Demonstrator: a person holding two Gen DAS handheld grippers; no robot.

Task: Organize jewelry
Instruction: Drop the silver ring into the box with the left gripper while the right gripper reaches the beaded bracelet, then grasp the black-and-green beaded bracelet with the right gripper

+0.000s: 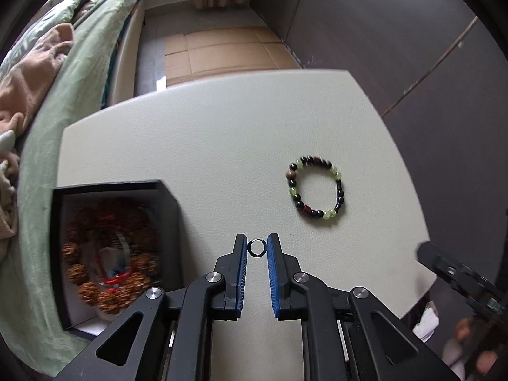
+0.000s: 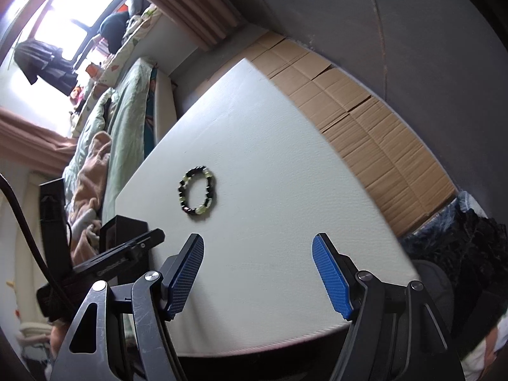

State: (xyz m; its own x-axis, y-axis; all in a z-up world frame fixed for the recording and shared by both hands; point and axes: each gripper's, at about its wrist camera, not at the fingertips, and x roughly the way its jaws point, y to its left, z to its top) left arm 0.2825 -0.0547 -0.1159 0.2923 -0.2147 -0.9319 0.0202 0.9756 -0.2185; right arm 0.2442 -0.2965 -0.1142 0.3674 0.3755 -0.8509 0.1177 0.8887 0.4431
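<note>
Seeing no readable text anywhere. Faint raised lettering showing on side of left gripper point(image 2: 127, 258) in right wrist view, but I'm failing to make out any letters. Small display or label glinting on right gripper point(image 1: 493, 303) body in left wrist view, too blurred to read. Box point(image 1: 168, 197), cardboard point(image 2: 365, 120) showing no print.

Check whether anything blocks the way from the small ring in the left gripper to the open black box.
Nothing visible does. The small dark ring sits pinched in the left gripper, and only bare white tabletop lies between it and the open black box to its left.
</note>
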